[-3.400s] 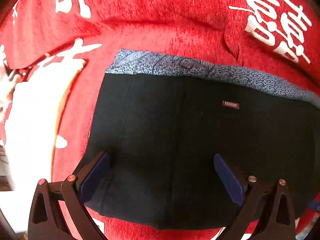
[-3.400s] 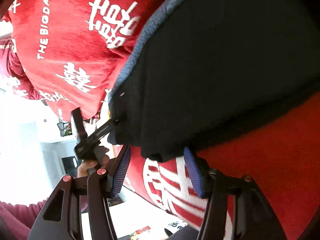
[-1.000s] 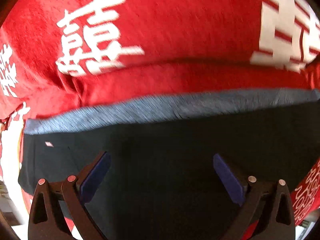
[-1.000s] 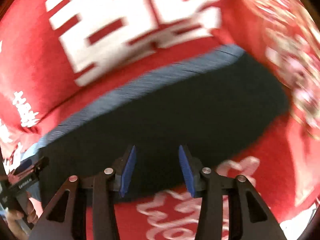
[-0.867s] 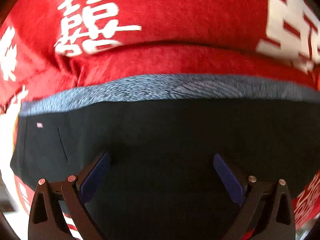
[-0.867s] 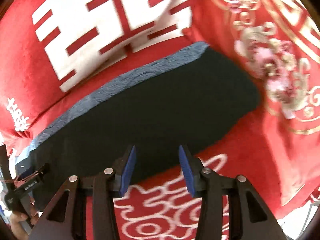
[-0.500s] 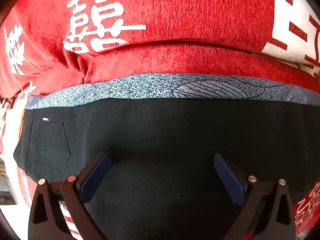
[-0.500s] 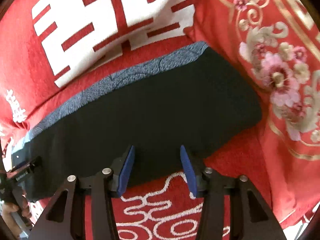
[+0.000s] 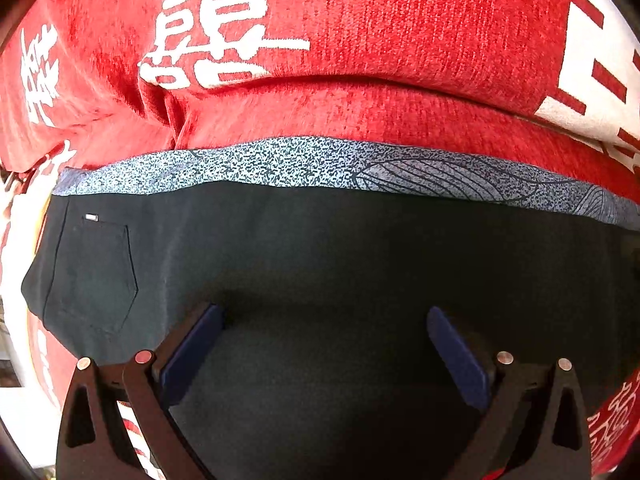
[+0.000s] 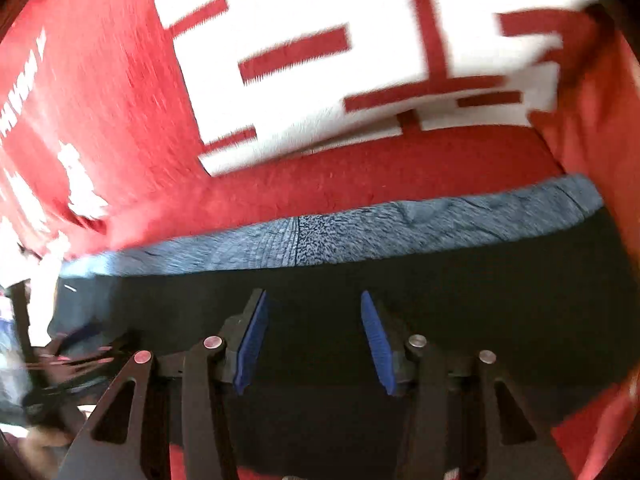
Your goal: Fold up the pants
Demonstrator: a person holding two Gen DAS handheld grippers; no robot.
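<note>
The black pants point(image 9: 320, 264) lie flat and folded on a red cover, with a blue-grey patterned band point(image 9: 304, 164) along their far edge and a back pocket point(image 9: 92, 276) at the left. My left gripper point(image 9: 324, 316) is open and empty, just above the middle of the pants. In the right wrist view the same pants point(image 10: 460, 312) and band point(image 10: 360, 232) fill the lower half. My right gripper point(image 10: 312, 308) is open and empty over the black cloth. The left gripper point(image 10: 72, 364) shows blurred at the far left there.
The red cover point(image 9: 400, 112) with white characters spreads under and behind the pants, rising in a ridge behind the band. A large white character point(image 10: 360, 40) is printed on it. Red floral fabric point(image 10: 600, 140) borders the right side.
Both grippers have moved over the laid-out pants. The right gripper came lower and closer to the cloth, with its view swinging toward the band. The left view shifted slightly; the pocket is clearer.
</note>
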